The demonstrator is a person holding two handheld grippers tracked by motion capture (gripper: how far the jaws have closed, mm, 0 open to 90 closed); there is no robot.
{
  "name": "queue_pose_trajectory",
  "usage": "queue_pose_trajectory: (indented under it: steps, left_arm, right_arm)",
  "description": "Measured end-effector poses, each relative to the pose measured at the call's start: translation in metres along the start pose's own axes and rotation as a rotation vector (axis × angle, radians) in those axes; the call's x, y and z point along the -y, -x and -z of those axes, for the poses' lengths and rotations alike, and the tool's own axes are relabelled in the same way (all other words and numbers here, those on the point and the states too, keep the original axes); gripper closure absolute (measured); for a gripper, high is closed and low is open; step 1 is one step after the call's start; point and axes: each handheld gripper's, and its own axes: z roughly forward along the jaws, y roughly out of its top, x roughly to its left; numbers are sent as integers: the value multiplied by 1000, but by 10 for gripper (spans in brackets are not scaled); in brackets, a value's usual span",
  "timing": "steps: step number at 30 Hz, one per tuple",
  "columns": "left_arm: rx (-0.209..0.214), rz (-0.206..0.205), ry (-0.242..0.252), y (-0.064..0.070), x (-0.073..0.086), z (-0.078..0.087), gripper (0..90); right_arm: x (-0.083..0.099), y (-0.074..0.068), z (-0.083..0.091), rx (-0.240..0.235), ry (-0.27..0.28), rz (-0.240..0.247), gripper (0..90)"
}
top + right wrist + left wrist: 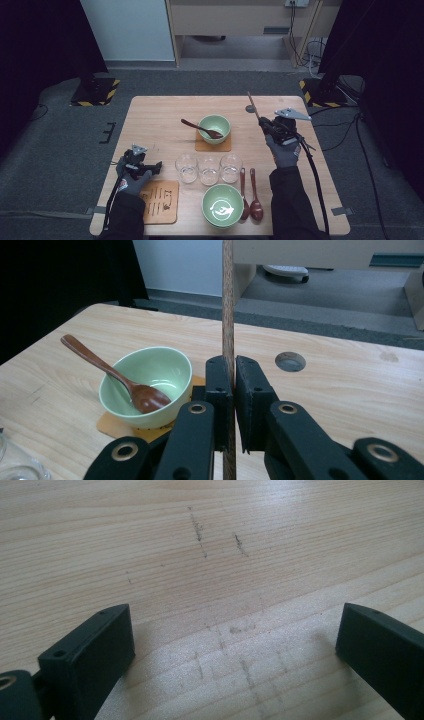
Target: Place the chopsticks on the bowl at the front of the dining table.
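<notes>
A wooden table (150, 115) seen from above, with a person's gloved hands coming in from the near edge, each holding a gripper. The right gripper (266, 126) is raised over the table's right side, to the right of the far bowl (214, 128). Its jaws are pinched narrow on a thin wooden stick (253, 106), which slants up and away from the gripper. In the right gripper view, the stick (228, 315) stands upright between the jaws, with the far bowl (150, 385) to its left. That pale green bowl sits on a brown coaster (201, 146), and a dark wooden spoon (200, 128) rests in it, handle pointing left. The left gripper (154, 166) lies low at the table's near left, well left of the far bowl, jaws spread wide and holding nothing, above bare wood (220, 580). Three glasses (209, 169) stand in a row just nearer than the far bowl.
</notes>
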Motion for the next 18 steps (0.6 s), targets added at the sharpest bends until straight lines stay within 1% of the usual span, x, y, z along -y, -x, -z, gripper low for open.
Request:
queue_pose_trajectory:
  steps: [12,17,18]
  left_arm:
    - [0,0,0,0,0,0,13]
    - [0,-1,0,0,0,0,14]
    - [0,0,0,0,0,0,13]
  right_arm:
    - [-23,-13,-15,-11,12,25,852]
    - [-28,-19,-20,-23,19,24,851]
    - [-30,-21,-23,-24,17,31,851]
